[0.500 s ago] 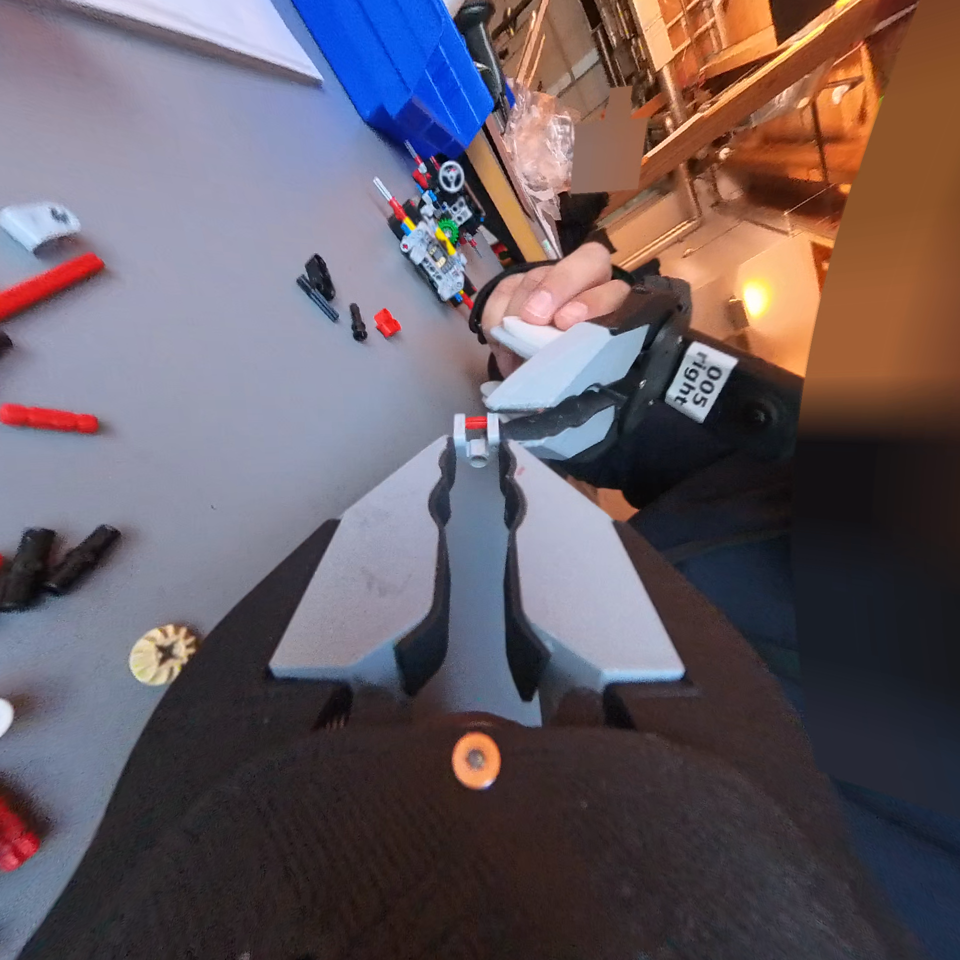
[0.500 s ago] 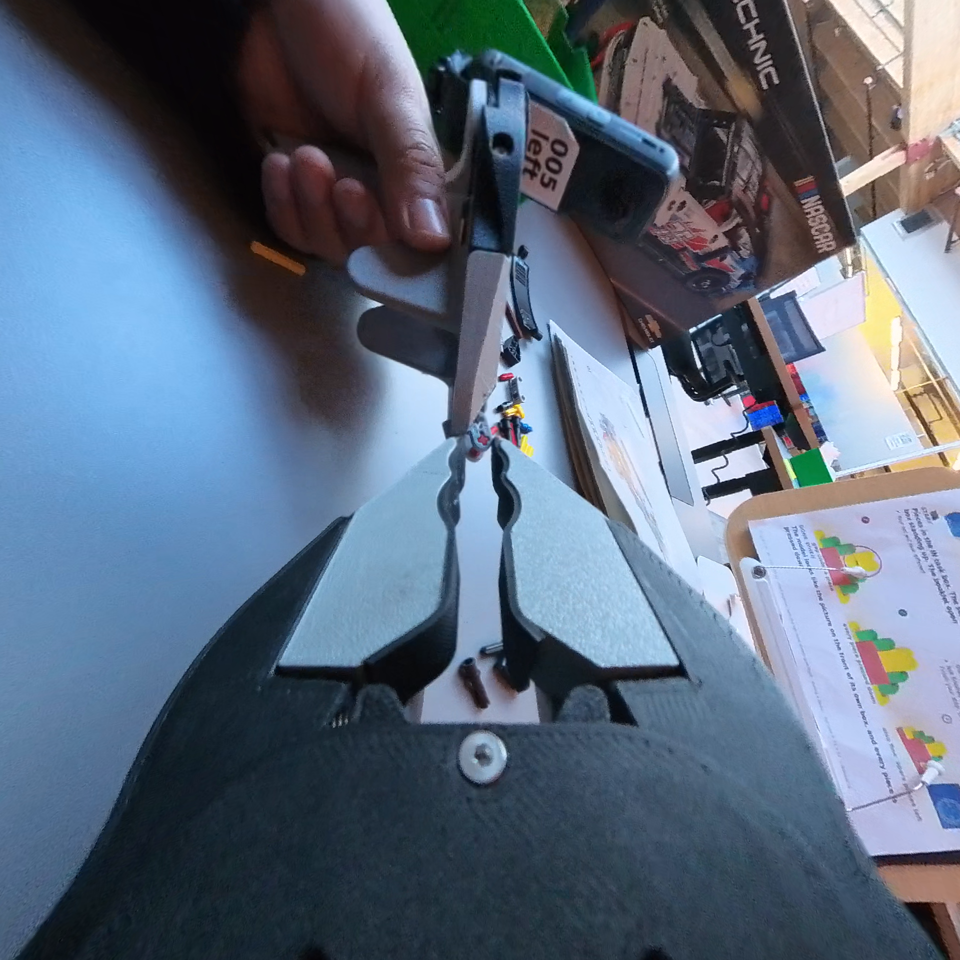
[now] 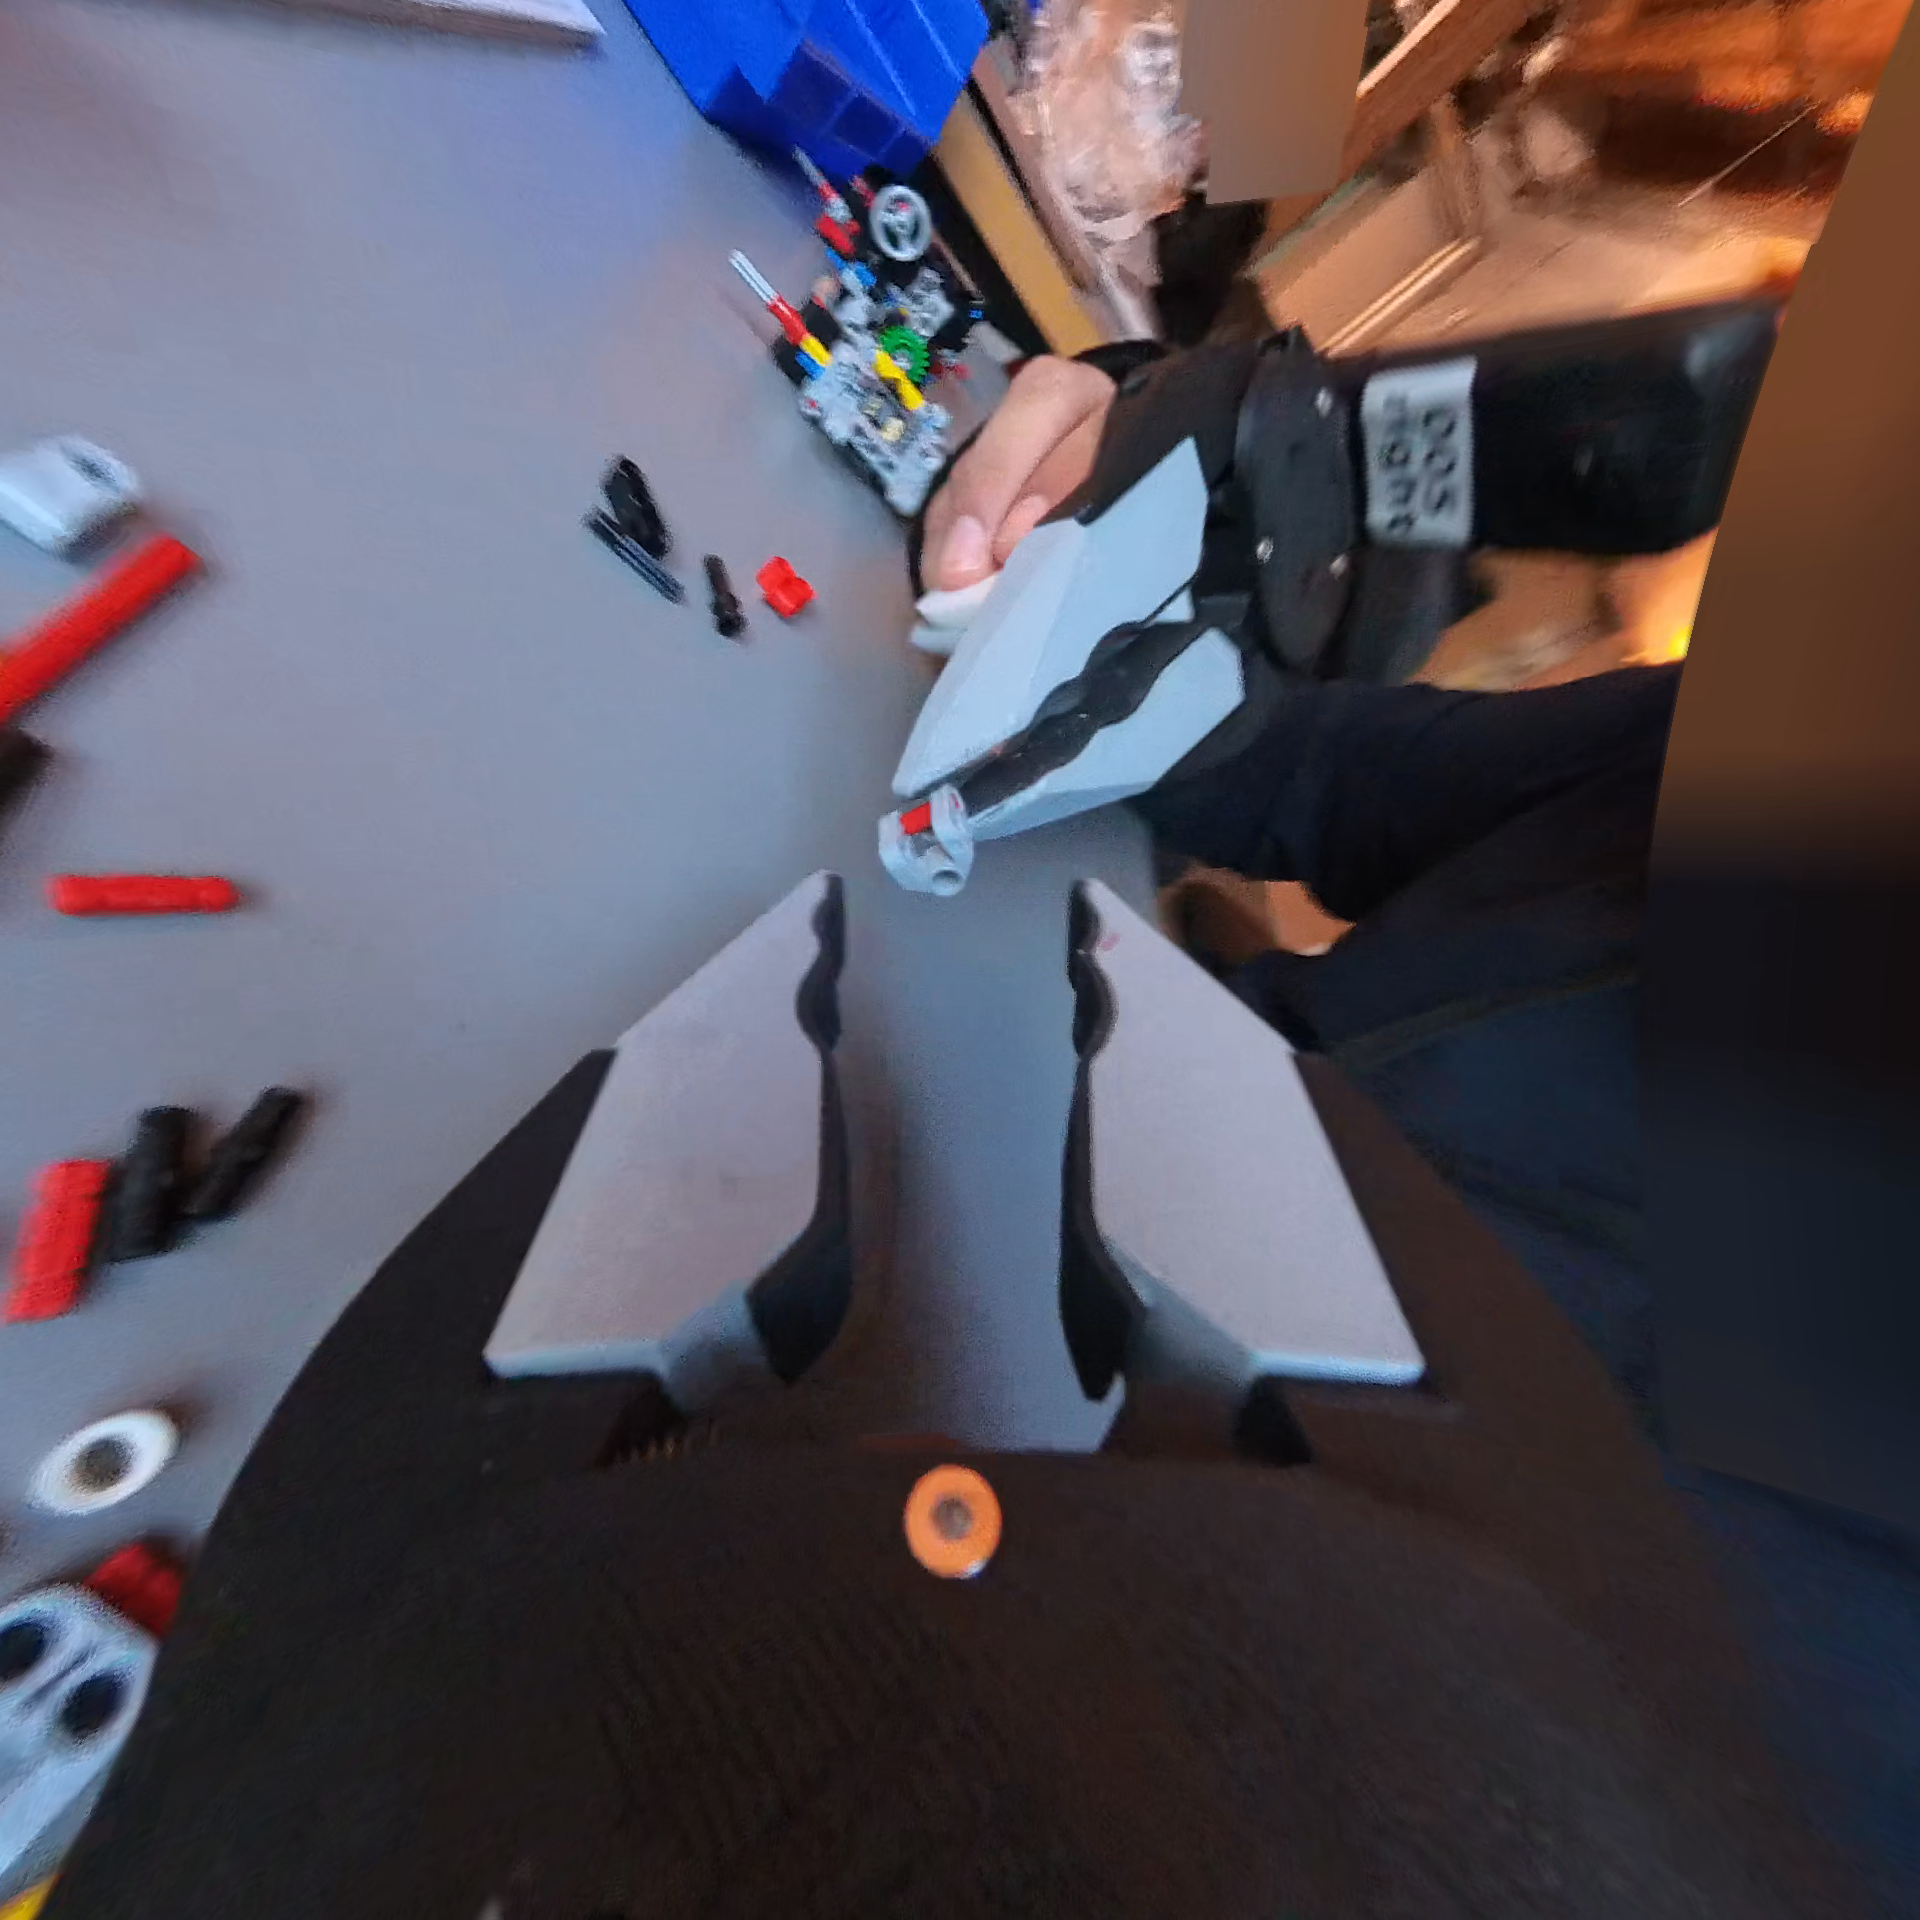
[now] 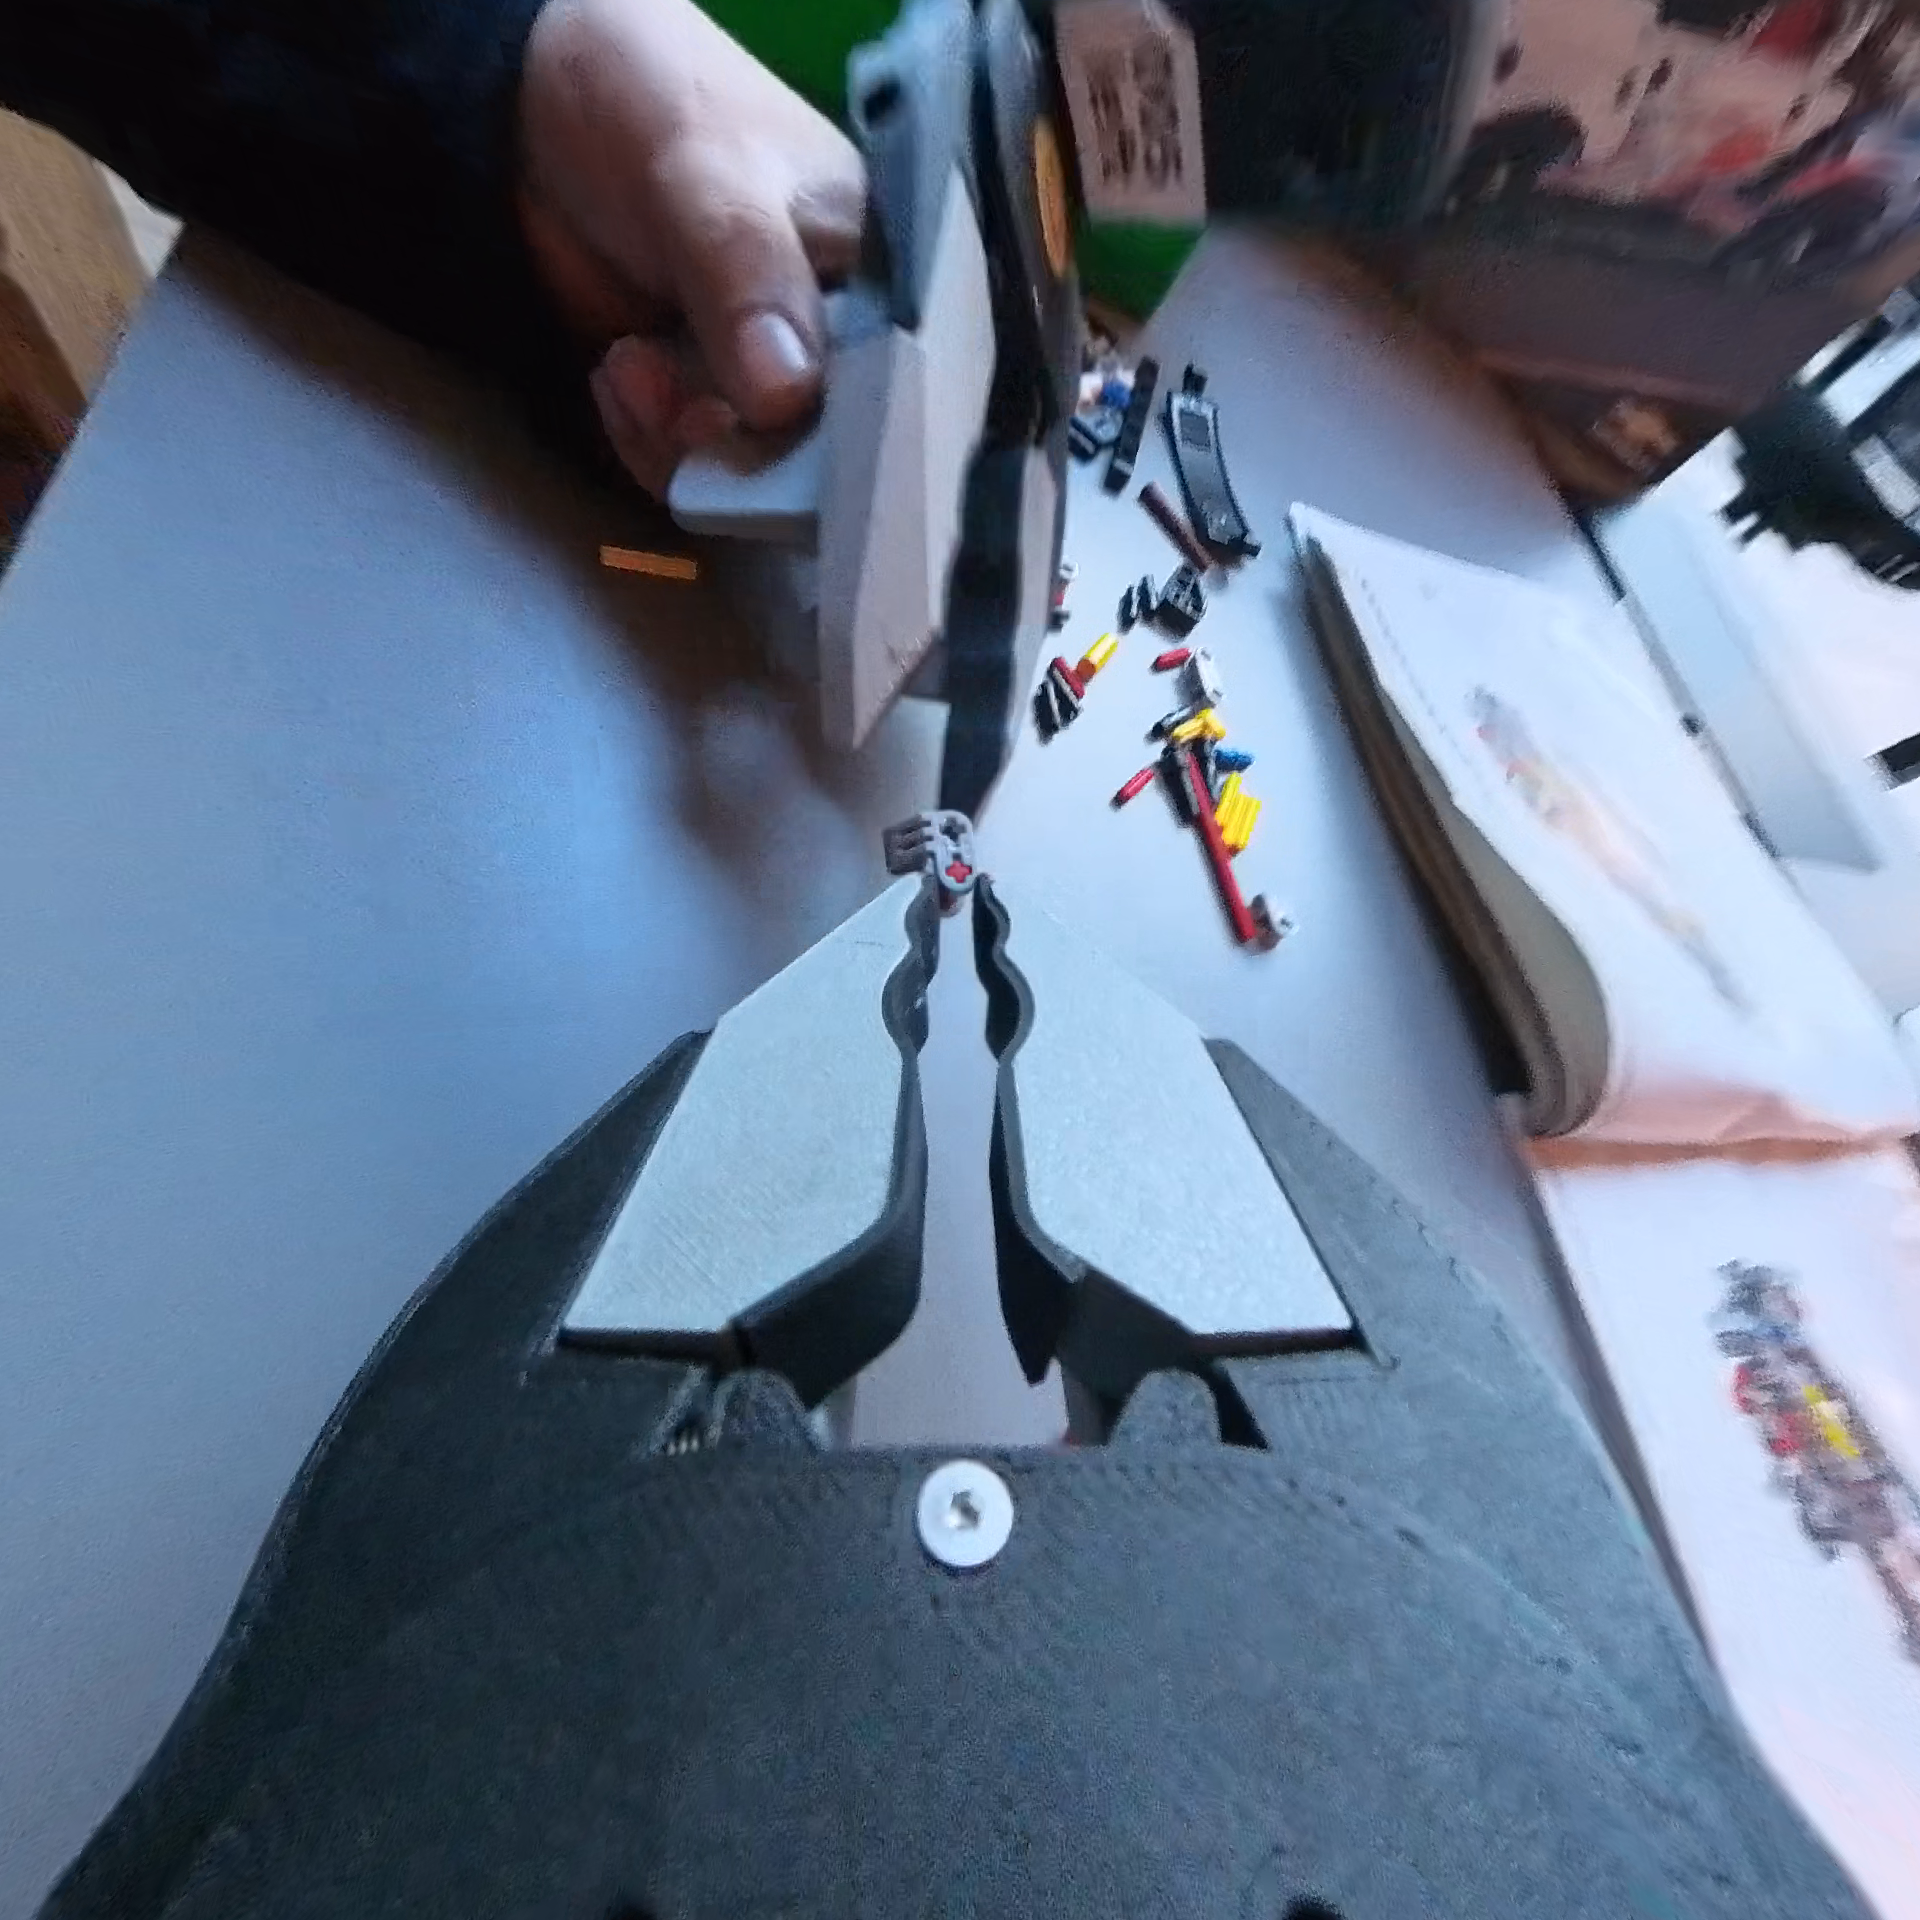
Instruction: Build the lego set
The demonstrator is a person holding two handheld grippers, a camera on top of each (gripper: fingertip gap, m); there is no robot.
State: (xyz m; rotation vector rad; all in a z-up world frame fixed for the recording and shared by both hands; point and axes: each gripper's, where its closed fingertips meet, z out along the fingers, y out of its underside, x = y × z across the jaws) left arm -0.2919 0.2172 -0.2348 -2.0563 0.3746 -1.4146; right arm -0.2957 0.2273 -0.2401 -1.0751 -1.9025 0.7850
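Fingertips of the right hand-held gripper (image 4: 953, 902) are clenched on a small grey connector piece (image 4: 940, 847) with a red axle end showing in one of its holes; the piece juts past the tips, above the grey counter (image 4: 312, 831). The left hand-held gripper (image 3: 951, 904) stands released, its jaws wide apart with nothing between them, and the piece (image 3: 925, 850) hangs just ahead of its tips without touching them. The hold looks shallow, only the very tips bearing on the piece, so it could twist or slip out and drop onto the counter if bumped by the other fingers. The piece looks like a short grey part with round holes, a stub at one end and red in its middle. Farther out lie loose red, black and yellow parts (image 4: 1210, 790), a small built assembly (image 3: 873, 384), an open booklet (image 4: 1558, 810) and blue bins (image 3: 831, 73).
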